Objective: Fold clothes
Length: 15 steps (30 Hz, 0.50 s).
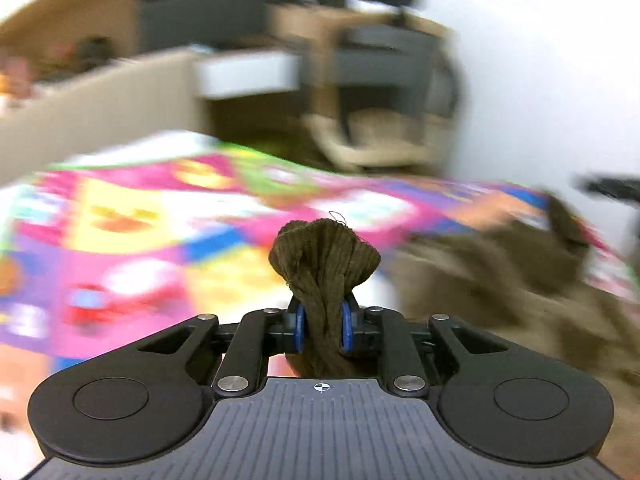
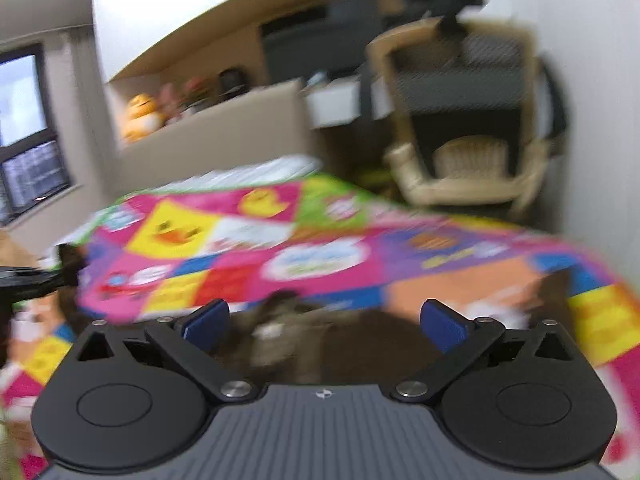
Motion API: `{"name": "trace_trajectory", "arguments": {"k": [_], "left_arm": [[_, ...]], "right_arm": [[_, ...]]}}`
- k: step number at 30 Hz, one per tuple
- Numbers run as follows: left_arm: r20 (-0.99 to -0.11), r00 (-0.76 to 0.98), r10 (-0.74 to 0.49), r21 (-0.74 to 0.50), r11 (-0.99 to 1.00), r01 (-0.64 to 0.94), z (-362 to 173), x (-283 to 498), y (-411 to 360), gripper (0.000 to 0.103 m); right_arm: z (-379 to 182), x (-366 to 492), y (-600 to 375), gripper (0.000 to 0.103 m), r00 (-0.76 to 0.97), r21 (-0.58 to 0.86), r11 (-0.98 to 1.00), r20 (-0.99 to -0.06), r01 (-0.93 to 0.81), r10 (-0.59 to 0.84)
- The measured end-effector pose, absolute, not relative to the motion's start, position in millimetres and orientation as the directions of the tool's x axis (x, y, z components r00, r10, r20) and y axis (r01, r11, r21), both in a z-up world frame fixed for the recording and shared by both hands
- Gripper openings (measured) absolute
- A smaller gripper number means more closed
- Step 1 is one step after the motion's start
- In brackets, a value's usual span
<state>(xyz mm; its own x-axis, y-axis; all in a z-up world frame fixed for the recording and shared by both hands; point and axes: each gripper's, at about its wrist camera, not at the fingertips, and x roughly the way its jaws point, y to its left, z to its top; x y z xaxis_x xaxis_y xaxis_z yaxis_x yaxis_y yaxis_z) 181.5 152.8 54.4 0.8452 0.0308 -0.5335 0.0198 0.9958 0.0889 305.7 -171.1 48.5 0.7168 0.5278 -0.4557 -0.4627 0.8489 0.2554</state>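
Over the colourful mat (image 1: 132,216), brown ribbed cloth (image 1: 324,252) is pinched tight in the left gripper (image 1: 323,326). The right gripper (image 2: 324,326) is held wide open above more of that cloth.

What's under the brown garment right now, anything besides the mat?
The brown garment lies on the colourful play mat, one bunched end pinched in the left gripper. The open right gripper hovers over it. Anything beneath the cloth is covered and blurred.
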Motion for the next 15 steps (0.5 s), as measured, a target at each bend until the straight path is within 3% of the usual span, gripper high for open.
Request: {"name": "trace_trajectory", "arguments": {"k": [4,11,15], "left_arm": [[-0.517,0.837,0.183,0.054,0.982,-0.181,48.6,189.1,216.3,0.019],[-0.521,0.834,0.183,-0.077,0.963,-0.259,28.9,175.0,266.6,0.019],[-0.503,0.852,0.146,-0.129,0.962,-0.241,26.3,161.1,284.2,0.020]], "right_arm": [[45.5,328.2,-96.4,0.103,0.580,0.221,0.777,-0.555,-0.589,0.597],[-4.8,402.4,2.9,0.103,0.357,0.297,0.748,-0.736,-0.593,0.575],[-12.0,432.7,40.6,0.098,0.245,0.438,0.670,-0.697,-0.599,0.674]]}}
